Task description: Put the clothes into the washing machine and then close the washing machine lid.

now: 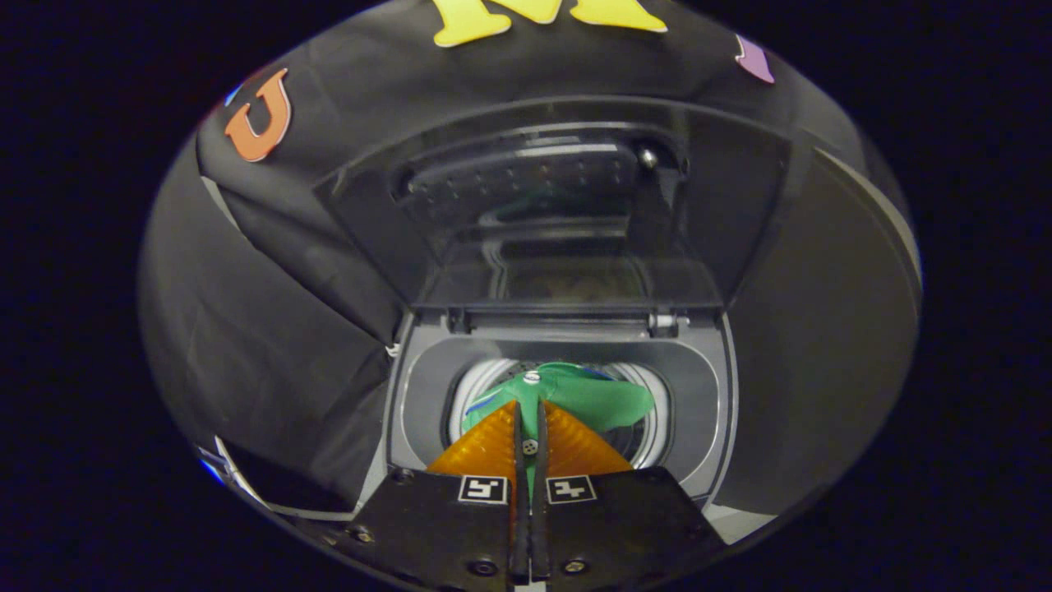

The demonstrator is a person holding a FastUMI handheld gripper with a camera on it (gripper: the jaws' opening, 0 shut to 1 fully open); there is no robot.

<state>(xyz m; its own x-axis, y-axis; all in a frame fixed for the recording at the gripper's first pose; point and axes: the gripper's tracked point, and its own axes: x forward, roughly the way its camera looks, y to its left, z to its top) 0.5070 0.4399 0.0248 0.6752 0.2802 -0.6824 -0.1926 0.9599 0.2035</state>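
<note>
Gripper (530, 411) fingers pressed together, pinching the green garment (588, 395) right over the washing machine (707, 386) drum opening. Cloth looks not yet released, probably partly inside. Lid (567, 205) stands open; drop and closing remain.

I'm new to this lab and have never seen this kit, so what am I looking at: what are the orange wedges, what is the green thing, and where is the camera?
The camera rides on a hand-held gripper and looks forward along its two fingers; a person carries it, there is no robot arm. The orange wedges are the fingers, pressed nearly together and pinching a green cloth. Below and ahead of them is a top-loading washing machine. Its lid stands raised at the back, and the cloth hangs over the round drum opening, not yet let go. The black fabric around it is the booth wall.
</note>
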